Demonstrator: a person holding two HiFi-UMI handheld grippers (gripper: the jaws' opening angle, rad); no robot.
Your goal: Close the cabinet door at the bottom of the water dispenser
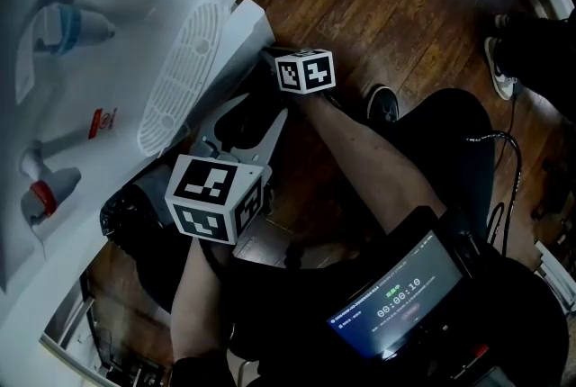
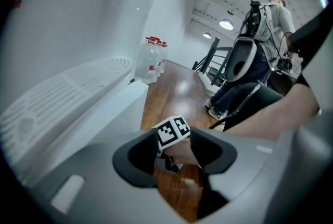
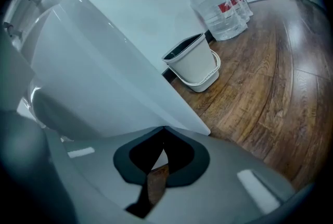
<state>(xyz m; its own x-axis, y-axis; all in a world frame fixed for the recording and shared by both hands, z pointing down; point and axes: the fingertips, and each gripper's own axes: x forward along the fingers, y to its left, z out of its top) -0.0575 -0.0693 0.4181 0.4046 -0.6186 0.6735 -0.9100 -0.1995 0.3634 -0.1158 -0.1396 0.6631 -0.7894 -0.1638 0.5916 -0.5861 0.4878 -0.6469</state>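
The white water dispenser (image 1: 99,7) fills the left of the head view, with its drip grille (image 1: 184,70) on top. Its lower cabinet door (image 1: 245,23) stands swung out over the wooden floor. My right gripper (image 1: 270,59) is at the door's outer edge. In the right gripper view the jaws (image 3: 162,140) are shut, their tips against the lower edge of the door (image 3: 104,77); nothing shows between them. My left gripper (image 1: 256,120) hangs just behind it. Its jaws (image 2: 174,152) stand a little apart and empty, beside the door (image 2: 112,111).
A white bucket (image 3: 195,64) stands on the floor beyond the door, with large water bottles (image 3: 216,4) further along the wall. Another person (image 2: 260,35) stands to the right; shoes (image 1: 499,70) show there. A screen (image 1: 405,295) is strapped at my chest.
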